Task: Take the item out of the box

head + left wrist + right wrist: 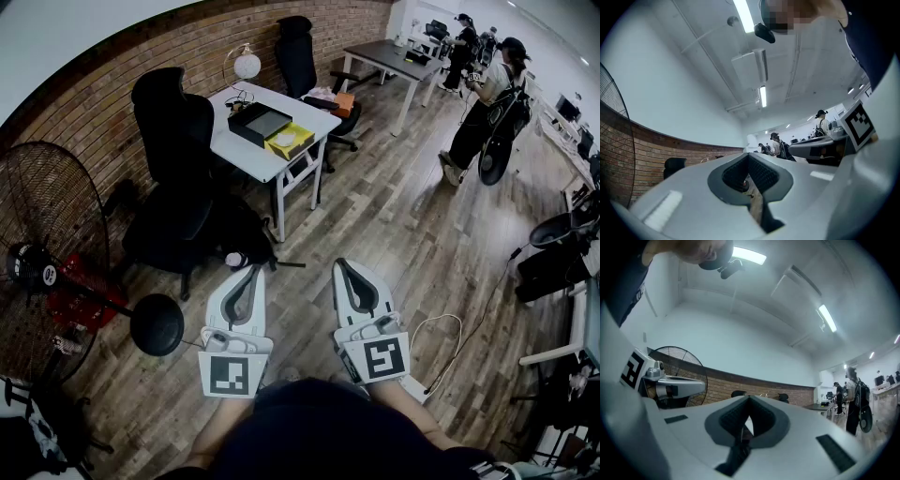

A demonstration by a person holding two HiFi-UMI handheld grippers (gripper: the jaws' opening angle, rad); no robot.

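Observation:
A black open box with a grey inside lies on the white table by the brick wall, with a yellow box carrying something white next to it. What the black box holds cannot be made out from here. Both grippers hover low in the head view, well short of the table, over the wooden floor. The left gripper is shut, its jaws meeting at the tips with nothing between them. Beside it the right gripper is shut the same way and empty.
A black office chair stands between me and the table, a second chair behind it. A large fan and a round black stool are at my left. People stand near a grey desk at the back right. A cable runs over the floor.

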